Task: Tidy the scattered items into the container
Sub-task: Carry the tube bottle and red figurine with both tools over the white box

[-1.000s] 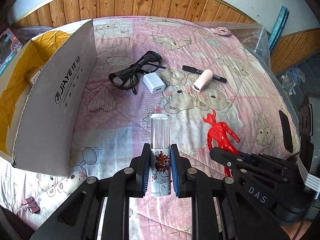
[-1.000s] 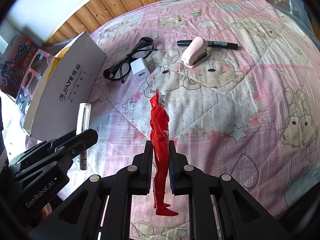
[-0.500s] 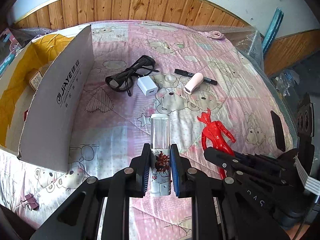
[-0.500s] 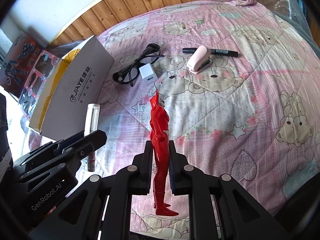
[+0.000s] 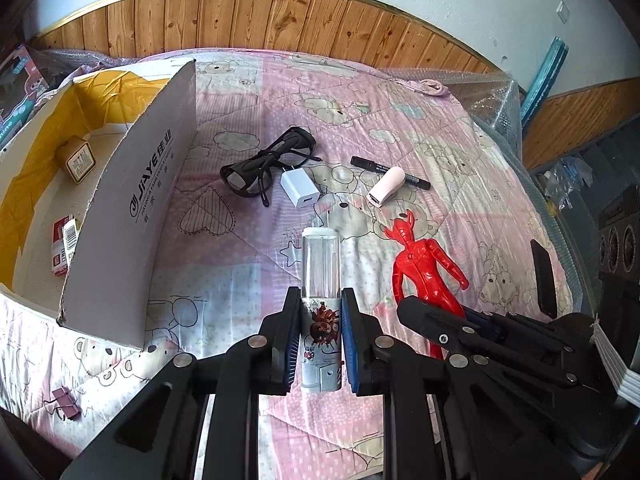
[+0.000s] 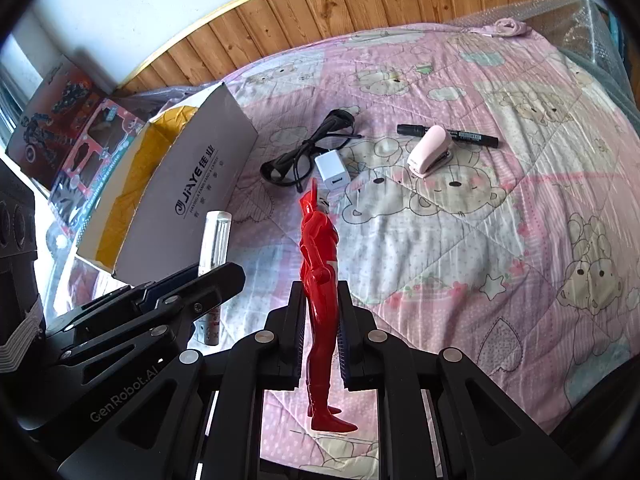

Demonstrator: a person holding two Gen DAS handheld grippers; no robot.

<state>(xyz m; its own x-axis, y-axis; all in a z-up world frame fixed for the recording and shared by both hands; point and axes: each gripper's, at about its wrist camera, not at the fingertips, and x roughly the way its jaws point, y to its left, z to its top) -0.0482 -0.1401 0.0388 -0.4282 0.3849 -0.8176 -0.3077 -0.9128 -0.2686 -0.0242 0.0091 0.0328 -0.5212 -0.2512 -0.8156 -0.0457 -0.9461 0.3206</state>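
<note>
My left gripper (image 5: 320, 300) is shut on a clear-capped spray bottle (image 5: 320, 268), held above the pink quilt. My right gripper (image 6: 320, 292) is shut on a red toy figure (image 6: 318, 248), head forward; the red toy figure (image 5: 420, 256) also shows in the left wrist view. The open cardboard box (image 5: 132, 200) stands to the left, with small packets inside. On the quilt ahead lie black glasses (image 5: 268, 164), a white charger (image 5: 300, 190), a pink stapler (image 5: 384, 192) and a black marker (image 5: 368, 164).
A purple binder clip (image 5: 66, 400) lies near the bed's front left corner. Toy boxes (image 6: 72, 128) stand beyond the cardboard box (image 6: 192, 184). Bubble wrap (image 5: 492, 100) covers the bed's far right corner. A wooden wall panel (image 5: 240, 16) runs behind the bed.
Both grippers have risen and drawn back from the quilt, each keeping its item. The box and scattered things look farther and lower in both views.
</note>
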